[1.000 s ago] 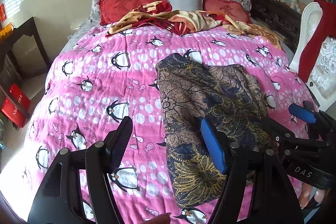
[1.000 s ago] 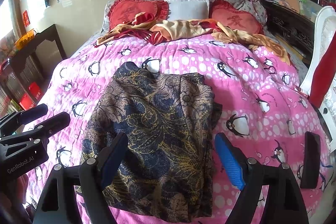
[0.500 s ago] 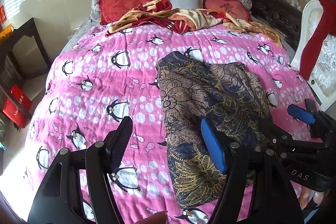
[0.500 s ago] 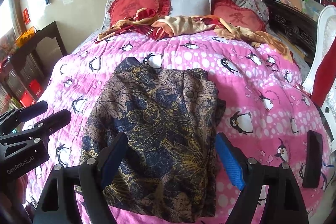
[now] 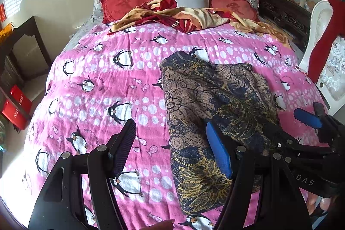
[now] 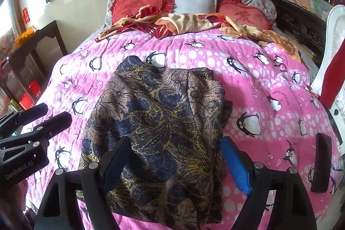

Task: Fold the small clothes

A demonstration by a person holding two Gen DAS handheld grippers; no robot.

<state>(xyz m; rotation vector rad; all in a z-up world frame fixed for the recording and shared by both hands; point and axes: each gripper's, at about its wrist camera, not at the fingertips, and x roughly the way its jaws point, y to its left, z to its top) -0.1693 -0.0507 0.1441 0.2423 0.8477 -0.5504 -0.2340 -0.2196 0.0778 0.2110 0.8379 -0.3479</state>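
1. Left gripper (image 5: 170, 150) hovers over the garment's (image 5: 215, 113) left edge, jaws wide apart, empty.
2. Right gripper (image 6: 176, 163) hovers above the garment's near half, jaws wide, empty.
3. Garment lies flat on the bed (image 5: 97, 79); its near hem is hidden behind the grippers.

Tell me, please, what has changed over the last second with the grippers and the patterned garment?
Hardly anything: the view over the patterned garment drifted a little. Nothing was taken hold of or let go. The left gripper and right gripper stay open above it, and it lies as it was on the pink penguin quilt.
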